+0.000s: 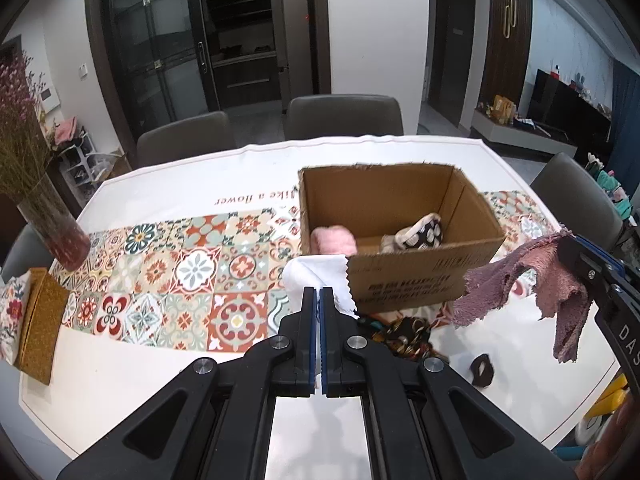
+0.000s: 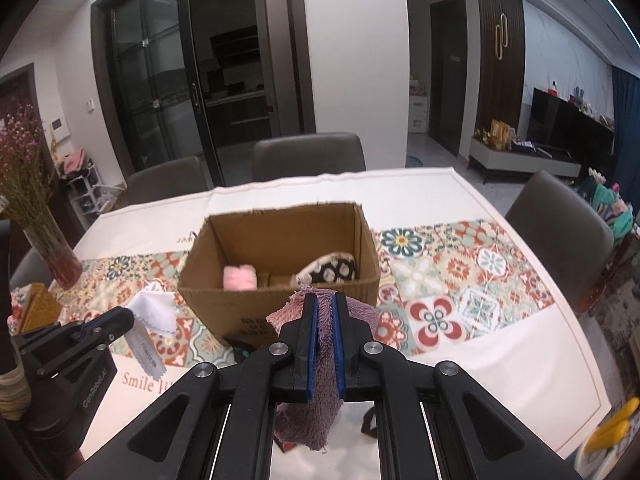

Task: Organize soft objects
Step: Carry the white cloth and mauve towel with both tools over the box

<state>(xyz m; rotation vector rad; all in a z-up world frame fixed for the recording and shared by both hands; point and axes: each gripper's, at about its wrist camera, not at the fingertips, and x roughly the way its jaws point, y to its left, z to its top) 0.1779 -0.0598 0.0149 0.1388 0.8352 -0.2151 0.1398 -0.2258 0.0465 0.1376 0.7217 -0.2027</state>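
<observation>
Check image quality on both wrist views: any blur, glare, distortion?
Left wrist view: strong fisheye bend and dark corner vignette; cardboard box and white cloth sharp, bright glare on the metal plate under the left tongs. Right wrist view: same barrel distortion; purple cloth in the right tongs crisp, yellow object at the lower right edge smeared.

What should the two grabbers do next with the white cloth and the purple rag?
Probably carry both forward over the open cardboard box before letting go. The left gripper is shut on the white cloth and the right gripper on the purple rag, both lifted but short of the box's near wall. A pink roll and a dotted pouch already lie inside.
</observation>
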